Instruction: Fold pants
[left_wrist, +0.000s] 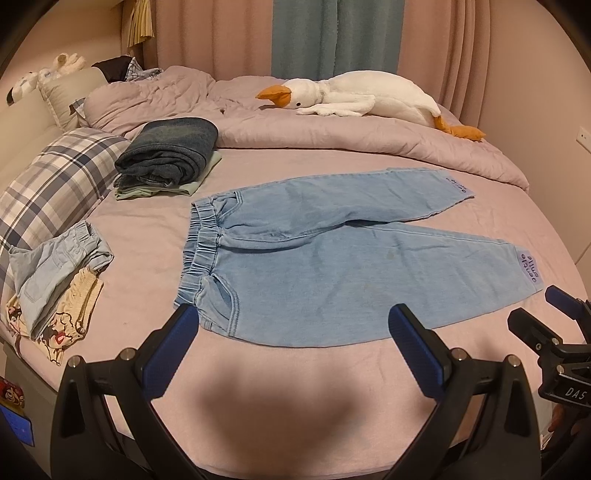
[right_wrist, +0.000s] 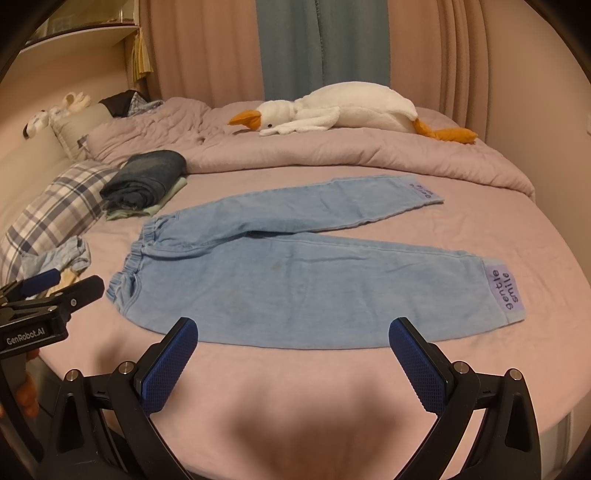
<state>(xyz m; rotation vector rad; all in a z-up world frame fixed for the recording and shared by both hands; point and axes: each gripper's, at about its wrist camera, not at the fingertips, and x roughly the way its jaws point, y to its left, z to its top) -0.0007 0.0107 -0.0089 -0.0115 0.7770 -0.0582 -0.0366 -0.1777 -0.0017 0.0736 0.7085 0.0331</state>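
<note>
Two grippers, left (left_wrist: 295, 325) and right (right_wrist: 293, 338), hover with jaws apart at the bed's (right_wrist: 332, 369) near edge. One pair of pants (right_wrist: 295, 273) lies flat just beyond. Left, two clothes piles (left_wrist: 55, 291); far, one goose (right_wrist: 332, 110).

Black frames, silver screws, blue textured fingers (left_wrist: 173, 350) (right_wrist: 168, 362) — white "GenRobot.AI", "DAS" lettering.

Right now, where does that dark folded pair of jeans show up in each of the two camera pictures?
Left wrist view: the dark folded jeans lie upper left, on a pale green garment, beside the plaid pillow.
Right wrist view: the dark folded jeans lie left of centre and look smaller, by the same pillow.
Shared landmark: the white goose toy lies on the quilt behind, in both views.
</note>
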